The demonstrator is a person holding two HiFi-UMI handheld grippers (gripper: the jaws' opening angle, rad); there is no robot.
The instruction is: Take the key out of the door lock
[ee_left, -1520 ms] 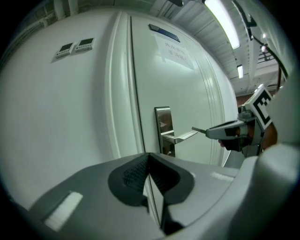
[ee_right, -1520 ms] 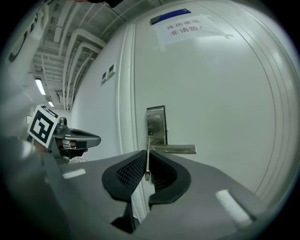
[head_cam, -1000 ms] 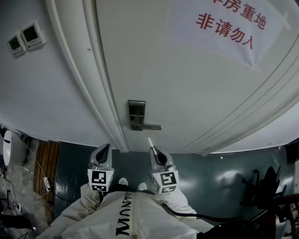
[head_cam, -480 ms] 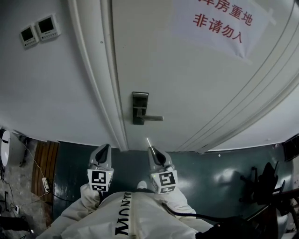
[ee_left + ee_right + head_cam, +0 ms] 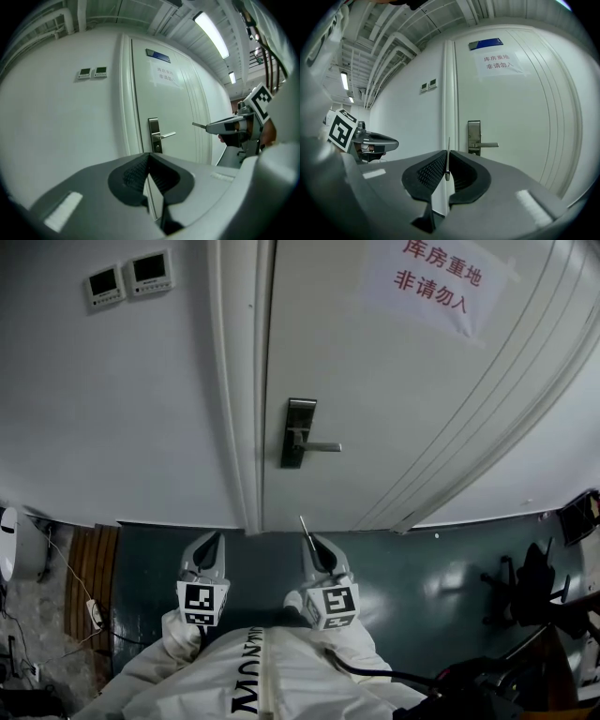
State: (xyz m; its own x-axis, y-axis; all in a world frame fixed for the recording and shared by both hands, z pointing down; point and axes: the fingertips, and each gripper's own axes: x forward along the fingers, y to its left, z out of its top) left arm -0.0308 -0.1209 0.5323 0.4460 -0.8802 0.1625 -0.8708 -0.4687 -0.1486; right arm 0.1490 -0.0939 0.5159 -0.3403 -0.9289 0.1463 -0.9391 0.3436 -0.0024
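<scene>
Key (image 5: 447, 157), edge-on sliver between right tongs (image 5: 310, 541)

Left gripper (image 5: 215, 540) closed, right gripper (image 5: 310, 542) pinching a key (image 5: 447, 161), both level.

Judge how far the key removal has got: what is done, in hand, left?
Done: the key is out, well clear of the door lock. In hand: the right gripper is shut on it, blade pointing forward; the left gripper is shut and empty. Left: seemingly nothing but putting the key away.
</scene>
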